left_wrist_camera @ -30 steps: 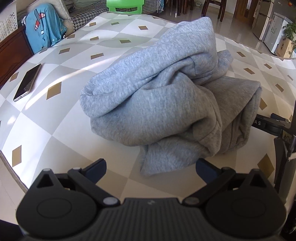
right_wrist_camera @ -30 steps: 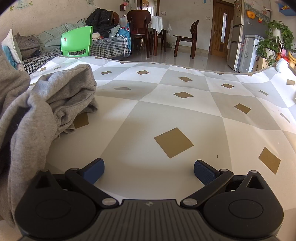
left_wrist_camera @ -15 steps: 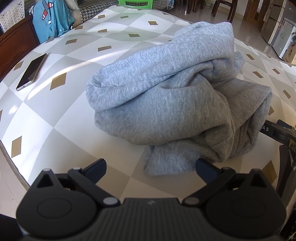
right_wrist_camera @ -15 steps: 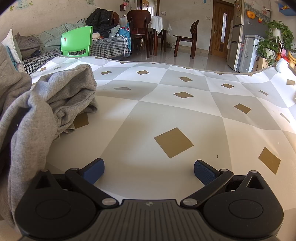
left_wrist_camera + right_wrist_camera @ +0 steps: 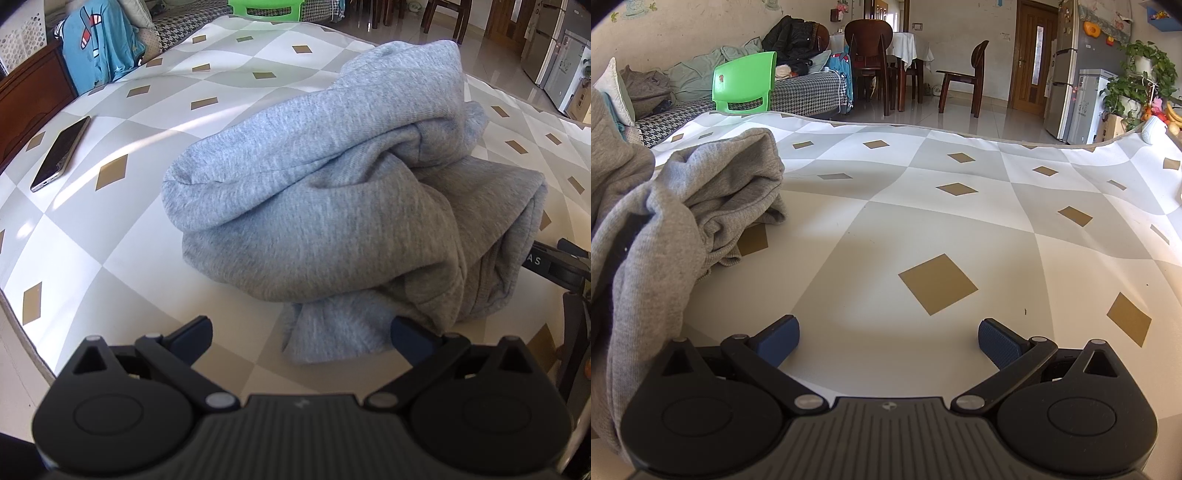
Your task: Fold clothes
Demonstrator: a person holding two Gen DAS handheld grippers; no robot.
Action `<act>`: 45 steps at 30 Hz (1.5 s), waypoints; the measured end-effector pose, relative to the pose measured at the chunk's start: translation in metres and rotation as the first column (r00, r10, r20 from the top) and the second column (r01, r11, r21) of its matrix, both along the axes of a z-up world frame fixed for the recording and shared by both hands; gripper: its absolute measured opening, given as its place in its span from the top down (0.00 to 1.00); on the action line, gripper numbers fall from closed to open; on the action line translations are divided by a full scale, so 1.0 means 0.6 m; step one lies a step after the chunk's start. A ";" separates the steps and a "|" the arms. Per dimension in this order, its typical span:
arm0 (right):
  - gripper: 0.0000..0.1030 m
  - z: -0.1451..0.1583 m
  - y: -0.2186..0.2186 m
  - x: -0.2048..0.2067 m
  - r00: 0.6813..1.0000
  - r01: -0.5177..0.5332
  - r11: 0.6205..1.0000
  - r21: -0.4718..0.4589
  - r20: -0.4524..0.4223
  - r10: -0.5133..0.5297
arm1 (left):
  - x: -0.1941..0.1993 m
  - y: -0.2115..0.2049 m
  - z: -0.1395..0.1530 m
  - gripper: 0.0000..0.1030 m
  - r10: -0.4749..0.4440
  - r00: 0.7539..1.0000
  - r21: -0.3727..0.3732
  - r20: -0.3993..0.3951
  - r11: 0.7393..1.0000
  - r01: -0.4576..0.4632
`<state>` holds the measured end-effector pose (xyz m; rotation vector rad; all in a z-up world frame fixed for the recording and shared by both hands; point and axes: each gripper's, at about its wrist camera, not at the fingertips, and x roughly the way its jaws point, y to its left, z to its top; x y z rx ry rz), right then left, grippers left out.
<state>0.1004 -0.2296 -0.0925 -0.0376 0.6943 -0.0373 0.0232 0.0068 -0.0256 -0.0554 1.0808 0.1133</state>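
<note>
- While the grey sweatshirt [image 5: 332, 206] lies bunched in a heap on the patterned worktop [image 5: 122, 236], nothing of the folding is yet done, judging by its tangled lie.
- The left gripper [image 5: 301, 334] hangs at the near edge with its jaws spread wide and holding nothing; a loose flap of the garment [image 5: 332, 332] reaches toward it and lies just before the right-hand jaw.
- From these jaws the heap lies straight ahead and a little to the right, its bulk running from near left up to far right.
- The right gripper [image 5: 888, 338] also has its jaws spread and empty, facing bare worktop [image 5: 923, 229]; the sweatshirt [image 5: 683, 221] lies off to its left, with cloth close beside the gripper body.
- In my judgement the left gripper is the nearer to a usable edge, and the coming move turns on that forward flap: a short reach ahead would bring it between the jaws.
- A phone [image 5: 61, 153] lies well apart, at the far left of the worktop.
</note>
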 end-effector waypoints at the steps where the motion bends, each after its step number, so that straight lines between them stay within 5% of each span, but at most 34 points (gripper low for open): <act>1: 0.00 0.000 0.000 0.000 1.000 0.000 1.000 0.000 0.000 0.000 | 0.001 -0.002 -0.002 0.00 -0.001 1.000 0.000 -0.004 1.000 0.001; 7: 0.00 0.001 0.001 0.000 1.000 0.003 1.000 0.001 -0.010 -0.003 | 0.009 -0.009 -0.010 0.00 -0.005 1.000 0.005 -0.018 1.000 0.006; 24: 0.01 0.028 0.000 -0.009 0.972 0.017 1.000 -0.002 -0.235 -0.017 | 0.012 -0.012 -0.011 0.00 -0.003 1.000 0.014 -0.017 1.000 0.003; 31: 0.04 0.042 0.013 -0.027 0.959 -0.031 0.996 -0.088 -0.284 0.005 | 0.005 -0.019 -0.001 0.00 -0.014 1.000 0.029 0.007 0.999 0.014; 45: 0.06 0.123 0.041 -0.075 0.968 -0.103 0.993 -0.066 -0.238 0.084 | -0.008 -0.034 0.022 0.00 -0.041 0.998 0.034 0.048 0.999 0.039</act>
